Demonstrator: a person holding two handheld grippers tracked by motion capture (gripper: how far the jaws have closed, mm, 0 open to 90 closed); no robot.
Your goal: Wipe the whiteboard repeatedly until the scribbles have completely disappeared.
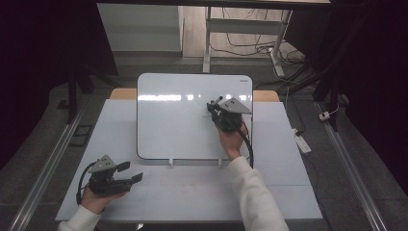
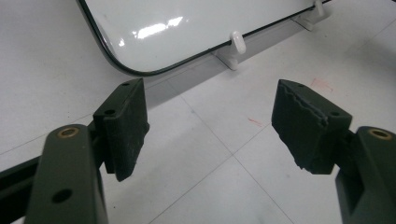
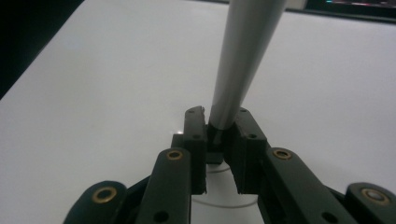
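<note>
Right gripper [image 1: 215, 107] clamped on a grey marker pen [image 3: 243, 60], pen held over the right part of the whiteboard [image 1: 178, 120], which stands tilted in two white clips on the worktop [image 1: 192, 192]. A faint line shows on the board near the pen. Left gripper [image 1: 130, 172] jaws wide, nothing between them, resting low at the worktop's near left corner, well apart from the board.

A pale grey tabletop [image 1: 192, 192], marked into large squares by thin seams, carries a white whiteboard [image 1: 178, 125] with rounded corners, which is propped near the far edge on two small white feet [image 1: 171, 162] at its near rim.
</note>
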